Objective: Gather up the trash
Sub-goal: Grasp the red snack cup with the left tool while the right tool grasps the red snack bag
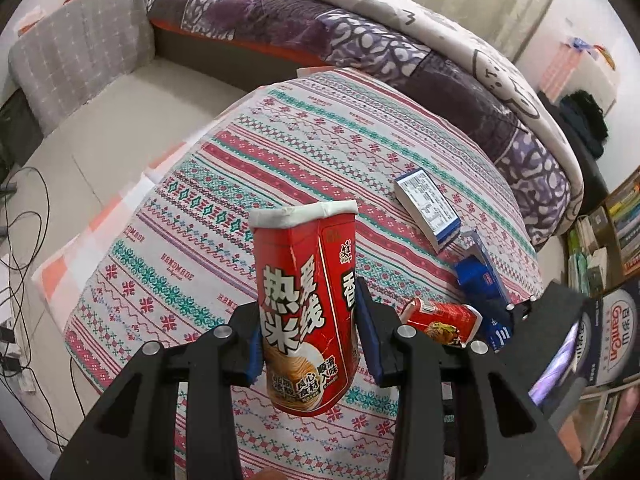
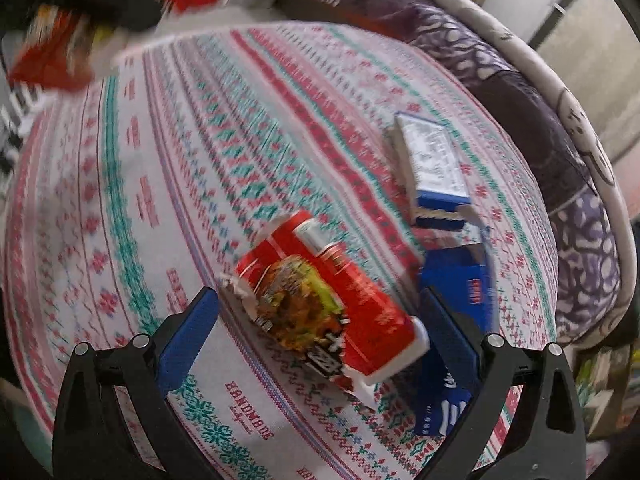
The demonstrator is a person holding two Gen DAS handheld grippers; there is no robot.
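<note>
My left gripper (image 1: 308, 334) is shut on a tall red noodle carton (image 1: 306, 304) and holds it upright above the patterned tablecloth (image 1: 200, 208). A second red noodle carton (image 2: 332, 304) lies on its side on the cloth; it also shows in the left wrist view (image 1: 440, 320). My right gripper (image 2: 320, 332) is open, its blue pads on either side of that lying carton. A white and blue box (image 2: 434, 164) and a dark blue box (image 2: 460, 280) lie just beyond, also seen in the left wrist view as the white box (image 1: 428, 208) and the blue box (image 1: 486, 288).
The cloth-covered table (image 2: 120, 200) stands beside a bed with a purple quilt (image 1: 360, 36). A grey cushion (image 1: 80, 44) and cables (image 1: 24, 240) are at the left on the floor. Shelves of books (image 1: 608, 240) are at the right.
</note>
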